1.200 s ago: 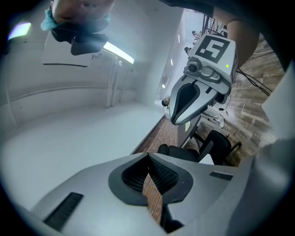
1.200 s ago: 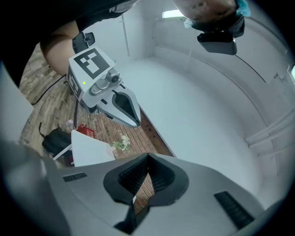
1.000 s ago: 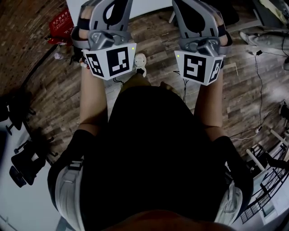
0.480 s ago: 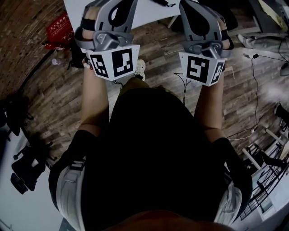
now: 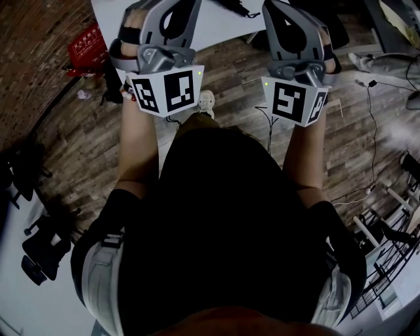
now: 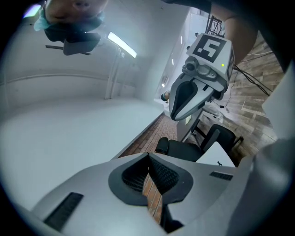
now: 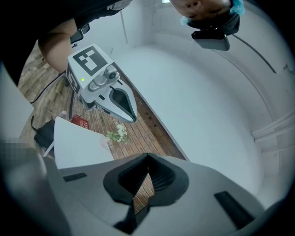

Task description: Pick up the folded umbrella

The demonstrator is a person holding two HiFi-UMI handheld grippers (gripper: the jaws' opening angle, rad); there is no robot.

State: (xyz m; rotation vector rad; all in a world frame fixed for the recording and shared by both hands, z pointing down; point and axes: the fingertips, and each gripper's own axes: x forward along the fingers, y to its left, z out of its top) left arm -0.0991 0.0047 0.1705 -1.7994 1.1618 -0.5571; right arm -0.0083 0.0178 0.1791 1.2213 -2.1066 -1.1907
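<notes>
White table [image 5: 216, 26] nearer left gripper [image 6: 148, 157] now

Dark shape, perhaps the folded umbrella [image 5: 231, 6], lies on white table [image 5: 213, 26].

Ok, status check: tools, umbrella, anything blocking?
Left tool shut, empty. Right tool shut, empty. Umbrella not made out in any view. White table ahead; cables on floor off to the right.
</notes>
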